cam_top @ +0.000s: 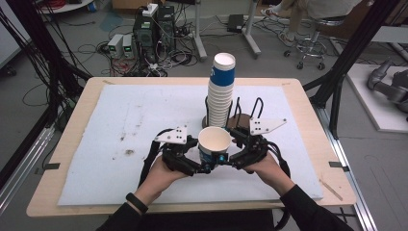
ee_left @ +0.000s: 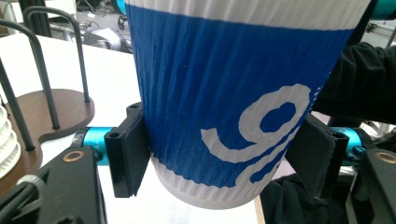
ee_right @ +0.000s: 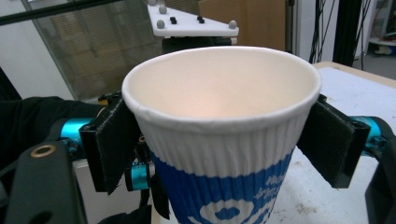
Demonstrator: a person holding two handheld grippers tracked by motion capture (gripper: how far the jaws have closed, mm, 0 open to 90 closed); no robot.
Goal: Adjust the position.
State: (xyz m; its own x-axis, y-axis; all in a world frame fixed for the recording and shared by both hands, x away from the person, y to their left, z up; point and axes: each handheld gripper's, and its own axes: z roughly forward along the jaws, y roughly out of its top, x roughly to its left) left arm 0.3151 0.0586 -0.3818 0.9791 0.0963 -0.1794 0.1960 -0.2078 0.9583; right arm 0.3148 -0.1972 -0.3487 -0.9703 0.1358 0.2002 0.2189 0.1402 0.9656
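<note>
Paper cup (cam_top: 214, 142) (empty), both tongs gripping

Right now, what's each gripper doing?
Left gripper: shut on the paper cup, low on its wall.
Right gripper: shut on the same cup, fingers just under the rim.

From above, my table (cam_top: 120, 120) is evenly lit by soft overhead room light; its white mat is bright without glare, and only faint shadows sit under my grippers near the front edge. The floor beyond the far edge is dimmer. This high view is low in detail and slightly soft. In my left gripper view the cup (ee_left: 233, 93) is sharp, the background blurred and washed out. In my right gripper view, warm light glows inside the cup.
</note>
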